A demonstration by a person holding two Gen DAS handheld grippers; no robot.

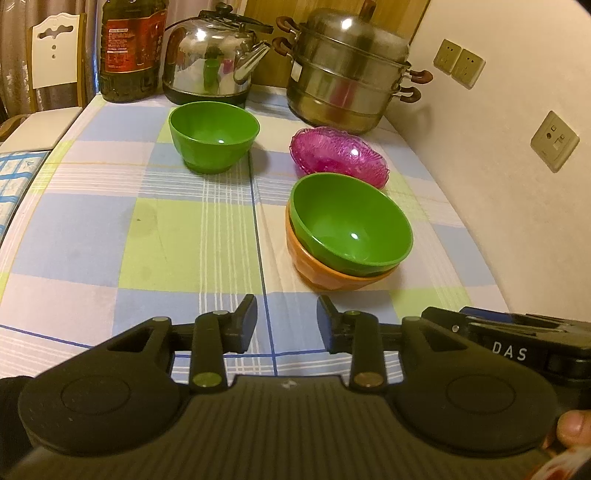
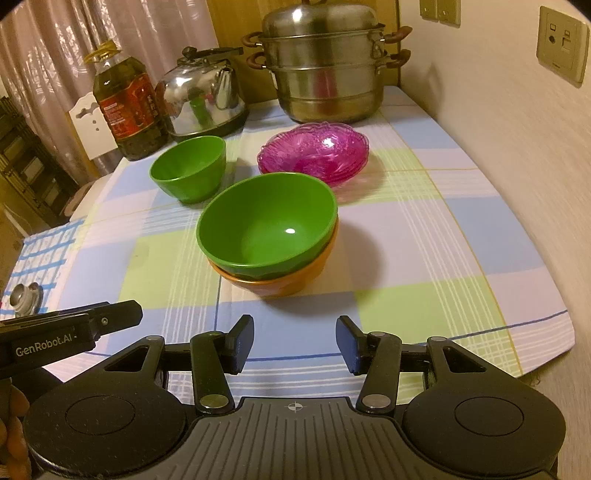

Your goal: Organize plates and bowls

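Two claws, left claw and right claw, both spread, empty. Green bowl nested in orange bowl, counter centre; small green bowl at 11 o'clock; pink glass plates at 12.

1. You are looking across a table that is wearing a checked cloth of pale blue, green and lilac squares, filling the middle of both frames.
2. A cream wall is running along the right side of each frame, carrying two wall sockets at upper right and a switch plate lower down.
3. A white chair back with cut-out holes is standing at the upper left.
4. Pale curtains are hanging behind it in the upper left of the right wrist view.
5. Warm, yellowish light is falling over everything.
6. A wooden panel is showing at top centre.
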